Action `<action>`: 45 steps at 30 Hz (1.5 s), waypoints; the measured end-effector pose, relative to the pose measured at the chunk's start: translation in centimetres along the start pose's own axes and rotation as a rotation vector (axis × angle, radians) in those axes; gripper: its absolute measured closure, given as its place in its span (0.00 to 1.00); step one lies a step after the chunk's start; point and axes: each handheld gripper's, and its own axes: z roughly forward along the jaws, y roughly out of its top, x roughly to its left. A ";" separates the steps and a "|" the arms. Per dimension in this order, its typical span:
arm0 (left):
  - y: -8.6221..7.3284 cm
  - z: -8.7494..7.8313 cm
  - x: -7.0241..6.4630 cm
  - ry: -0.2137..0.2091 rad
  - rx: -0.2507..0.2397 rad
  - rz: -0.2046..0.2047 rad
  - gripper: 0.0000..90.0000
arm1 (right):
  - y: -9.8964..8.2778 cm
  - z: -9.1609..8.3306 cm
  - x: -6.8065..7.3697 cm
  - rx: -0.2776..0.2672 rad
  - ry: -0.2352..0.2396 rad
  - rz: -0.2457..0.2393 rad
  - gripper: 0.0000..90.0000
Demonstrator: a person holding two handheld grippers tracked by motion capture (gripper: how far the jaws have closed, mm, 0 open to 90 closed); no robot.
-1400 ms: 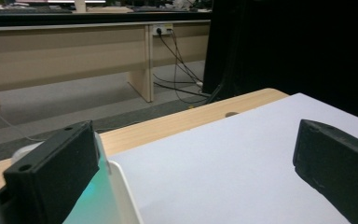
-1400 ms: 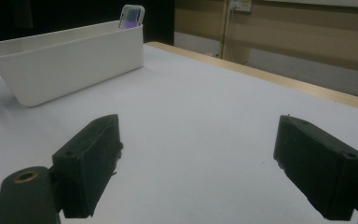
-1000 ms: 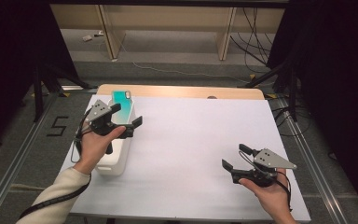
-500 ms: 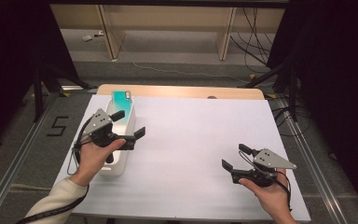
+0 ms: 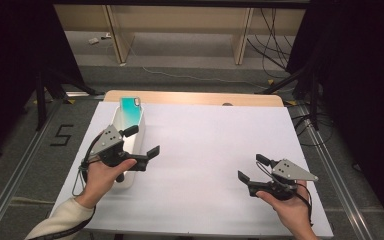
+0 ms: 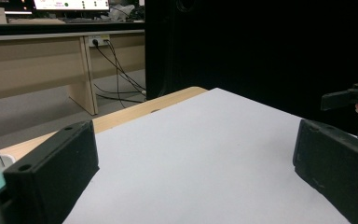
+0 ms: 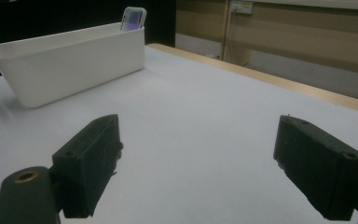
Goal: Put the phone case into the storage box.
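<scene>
Left tool (image 5: 142,142): jaws apart, empty, above the white bin (image 5: 130,131).
Right tool (image 5: 252,168): jaws apart, empty, over the surface (image 5: 205,145).
Phone (image 5: 130,111): leaning inside the bin.

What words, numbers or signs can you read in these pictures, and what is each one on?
"5": black mark on the floor left of the table, in the high view.
Monitor behind the desk, in the left gripper view: bright lines, too blurred to read.
White bin and phone: no readable text.
</scene>
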 end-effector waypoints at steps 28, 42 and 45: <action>-1.7 -1.8 -0.3 -0.023 0.011 0.013 0.00 | 0.0 0.0 0.0 0.005 0.004 0.001 0.18; -2.5 -2.5 -0.2 -0.019 0.020 0.019 0.00 | -0.1 0.0 0.0 0.007 0.007 0.000 0.18; -2.6 -2.6 -0.2 -0.018 0.025 0.023 0.00 | -0.1 0.0 0.1 0.010 0.003 0.009 0.18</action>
